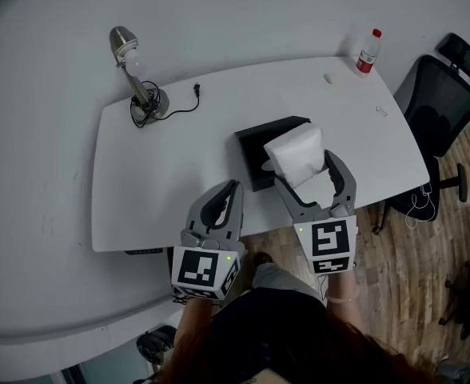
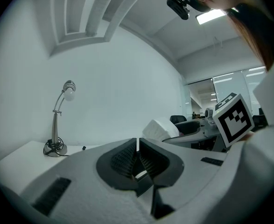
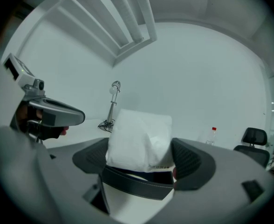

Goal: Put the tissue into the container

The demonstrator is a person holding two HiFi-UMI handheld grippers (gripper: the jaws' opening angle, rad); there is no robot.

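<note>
A white tissue pack (image 1: 296, 154) is held between the jaws of my right gripper (image 1: 304, 165), which is shut on it. The pack hangs right over the near right part of the black rectangular container (image 1: 255, 146) on the white table (image 1: 163, 182). In the right gripper view the tissue pack (image 3: 139, 141) fills the gap between the jaws, with the container's dark rim (image 3: 132, 183) just below it. My left gripper (image 1: 233, 187) is shut and empty, above the table's front edge, left of the container. Its jaws (image 2: 137, 146) meet with nothing between them.
A silver desk lamp (image 1: 135, 70) with a black cord stands at the table's back left. A red-capped bottle (image 1: 368, 52) stands at the back right, with two small bits (image 1: 329, 78) (image 1: 381, 111) nearby. A black office chair (image 1: 443, 94) is beside the table's right end.
</note>
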